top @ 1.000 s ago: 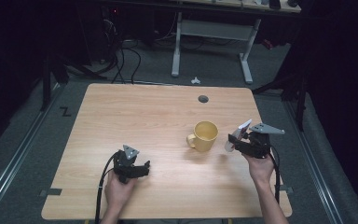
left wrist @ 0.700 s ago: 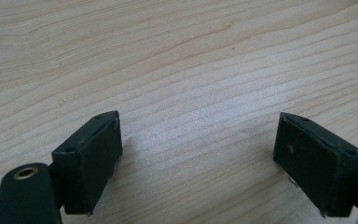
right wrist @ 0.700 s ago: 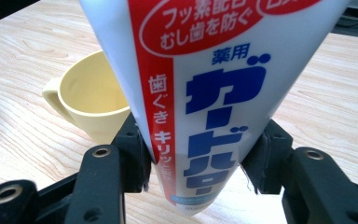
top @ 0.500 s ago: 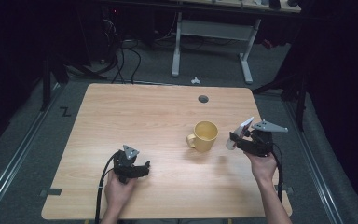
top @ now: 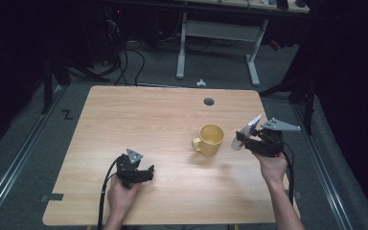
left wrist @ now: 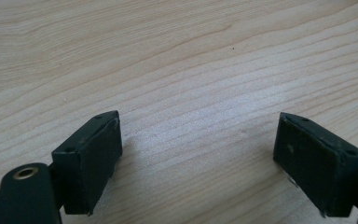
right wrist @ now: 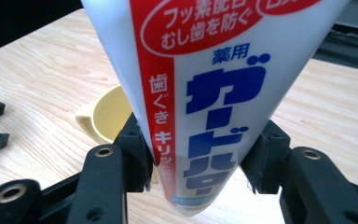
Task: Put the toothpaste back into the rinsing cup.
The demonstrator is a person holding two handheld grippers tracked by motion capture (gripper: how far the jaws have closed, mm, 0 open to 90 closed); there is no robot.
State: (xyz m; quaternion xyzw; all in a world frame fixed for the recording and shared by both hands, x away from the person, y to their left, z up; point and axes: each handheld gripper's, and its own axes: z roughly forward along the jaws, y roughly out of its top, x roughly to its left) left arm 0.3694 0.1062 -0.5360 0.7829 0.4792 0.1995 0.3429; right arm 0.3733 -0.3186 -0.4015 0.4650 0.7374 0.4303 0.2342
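Observation:
A white toothpaste tube [right wrist: 214, 93] with red and blue print stands slanted upward between the jaws of my right gripper [right wrist: 200, 163], which is shut on its lower end; the jaws have just been closing tighter on it. From above, that tube [top: 247, 131] and the right gripper [top: 243, 140] hang just right of a yellow mug [top: 211, 139], a little above the table. The mug [right wrist: 105, 114] shows behind the tube, handle toward the left. My left gripper [top: 146, 173] rests low at the table's front left, open [left wrist: 198, 158], with bare wood between its pads.
The wooden table [top: 148, 120] has a round cable hole [top: 209, 101] near its far edge. Behind it stand a white desk frame [top: 220, 33] and floor cables [top: 124, 62]. A small white object [top: 201, 82] lies on the floor.
My right hand has lifted the toothpaste tube slightly higher beside the mug. The left hand and the mug have stayed put.

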